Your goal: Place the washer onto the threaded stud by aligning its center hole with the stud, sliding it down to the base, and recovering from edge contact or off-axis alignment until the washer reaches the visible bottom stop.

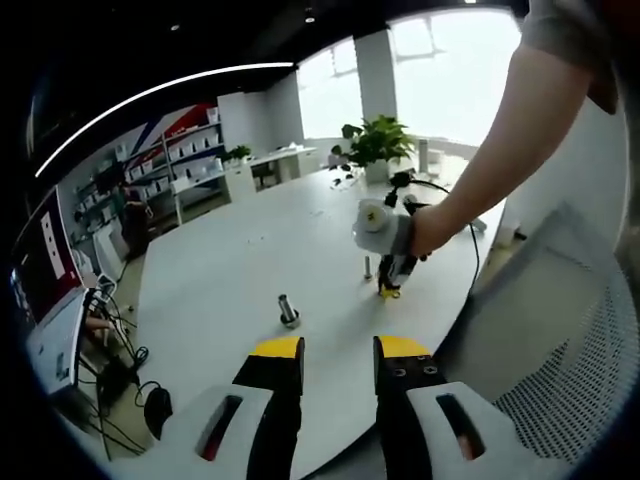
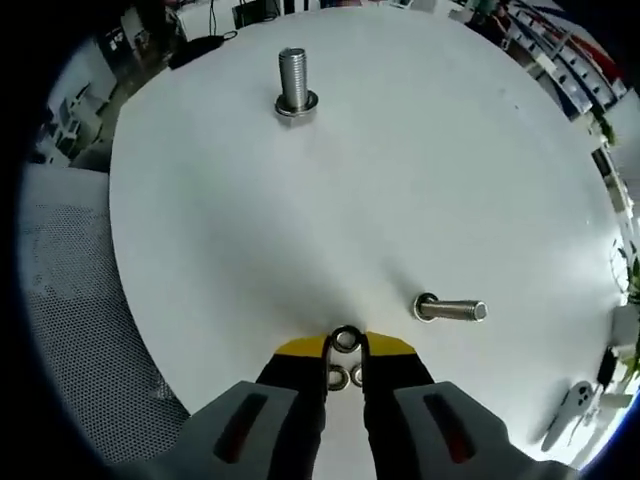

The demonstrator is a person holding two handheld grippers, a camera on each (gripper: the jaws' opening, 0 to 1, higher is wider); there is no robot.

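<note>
Right gripper [image 2: 346, 352] has its fingers pinched on the washer [image 2: 345, 340] low over the tabletop [image 2: 400, 180], prob. lining up w/ a stud [image 2: 294, 82]; left gripper [image 1: 338, 362] fingers narrowly apart, holding nothing.

Left gripper [image 1: 338, 350] jaws apart above white table [image 1: 250, 250]; upright stud [image 1: 288, 311] ahead; right gripper [image 1: 392, 284] lowered
</note>
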